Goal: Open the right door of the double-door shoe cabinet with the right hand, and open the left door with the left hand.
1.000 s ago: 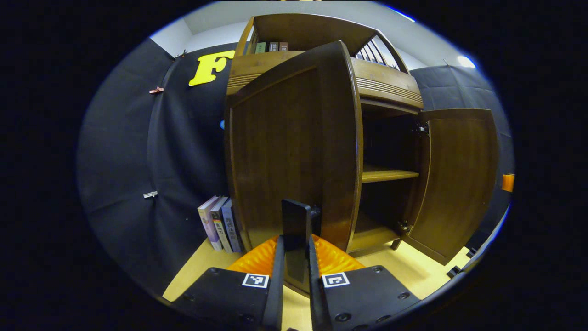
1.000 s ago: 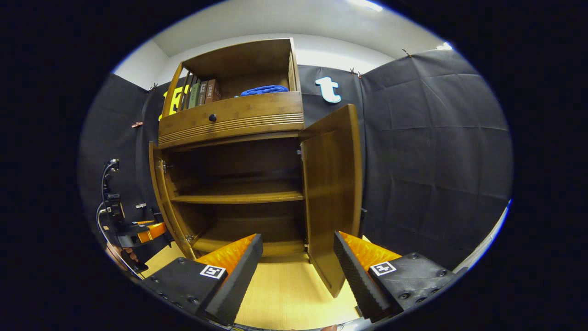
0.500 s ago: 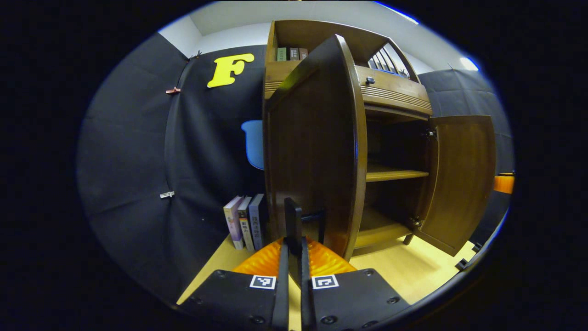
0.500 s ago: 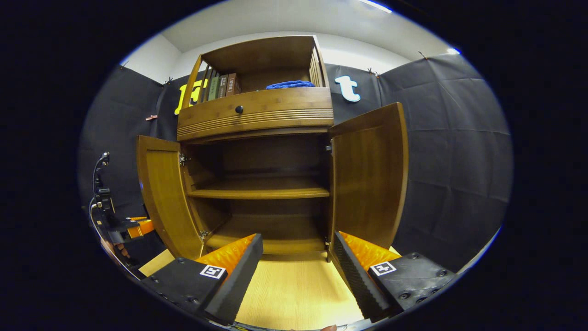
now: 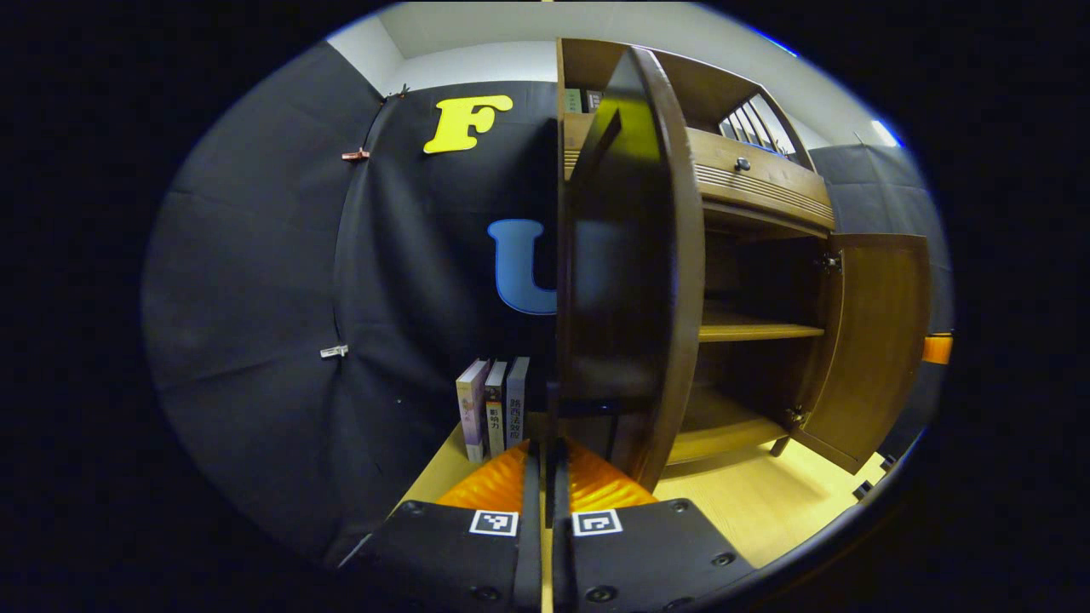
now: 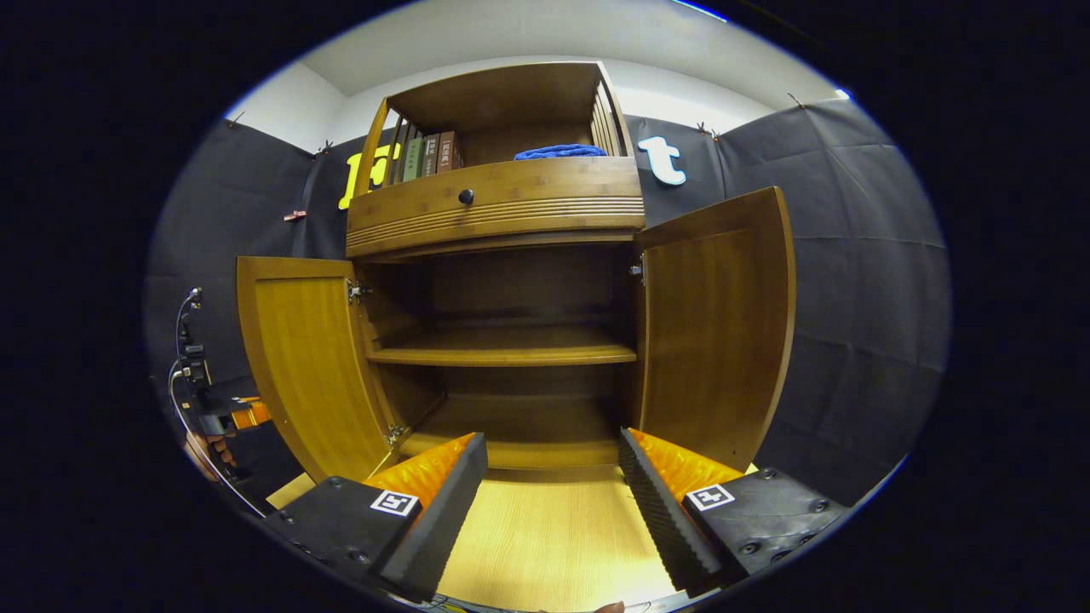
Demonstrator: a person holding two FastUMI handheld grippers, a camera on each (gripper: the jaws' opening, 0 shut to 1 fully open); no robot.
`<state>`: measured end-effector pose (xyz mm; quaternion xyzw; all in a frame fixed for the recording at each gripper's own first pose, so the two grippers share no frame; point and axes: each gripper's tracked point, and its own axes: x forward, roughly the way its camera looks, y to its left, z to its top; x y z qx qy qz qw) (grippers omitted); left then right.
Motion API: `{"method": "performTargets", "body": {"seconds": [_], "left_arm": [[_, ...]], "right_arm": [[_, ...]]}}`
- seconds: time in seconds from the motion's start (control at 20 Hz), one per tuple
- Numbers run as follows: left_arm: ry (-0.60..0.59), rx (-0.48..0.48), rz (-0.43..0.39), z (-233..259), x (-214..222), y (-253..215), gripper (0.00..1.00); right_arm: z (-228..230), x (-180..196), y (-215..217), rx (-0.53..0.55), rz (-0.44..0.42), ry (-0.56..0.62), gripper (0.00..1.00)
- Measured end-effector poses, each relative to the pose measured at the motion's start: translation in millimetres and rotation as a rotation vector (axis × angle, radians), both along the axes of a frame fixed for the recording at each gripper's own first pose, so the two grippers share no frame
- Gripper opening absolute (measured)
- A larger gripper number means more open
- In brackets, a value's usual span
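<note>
We have swung the left door [image 6: 306,358] wider than before; our left gripper [image 5: 546,477] stays clenched on its handle [image 5: 552,409], our right gripper [image 6: 553,485] released. The cabinet [image 6: 502,213] stands on a yellow wooden floor [image 6: 553,536].

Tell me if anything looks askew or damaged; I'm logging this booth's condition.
Nothing stands out. Both brown wooden cabinet doors, left and right, hang straight on their hinges, the inner wooden shelf sits level, and the three upright books beside the cabinet stand neatly.

Left gripper view: the left door [image 5: 626,255] hides the cabinet's left interior and its handle [image 5: 552,409] is mostly masked by the fingers [image 5: 530,485]; book [image 5: 515,400] spines too small to read; right gripper view: a hand [image 6: 207,447] is cut off by the picture's rim.
</note>
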<state>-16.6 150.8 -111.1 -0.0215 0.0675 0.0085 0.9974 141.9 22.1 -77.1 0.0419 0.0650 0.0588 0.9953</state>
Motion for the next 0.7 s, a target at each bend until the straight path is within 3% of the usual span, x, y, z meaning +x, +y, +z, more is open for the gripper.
{"method": "performTargets", "body": {"seconds": [0.7], "left_arm": [[0.015, 0.007, 0.011, 0.4, -2.2, 7.9, 0.11]], "right_arm": [[2.3, 3.2, -3.0, 0.024, -0.017, -0.001, 0.98]]}}
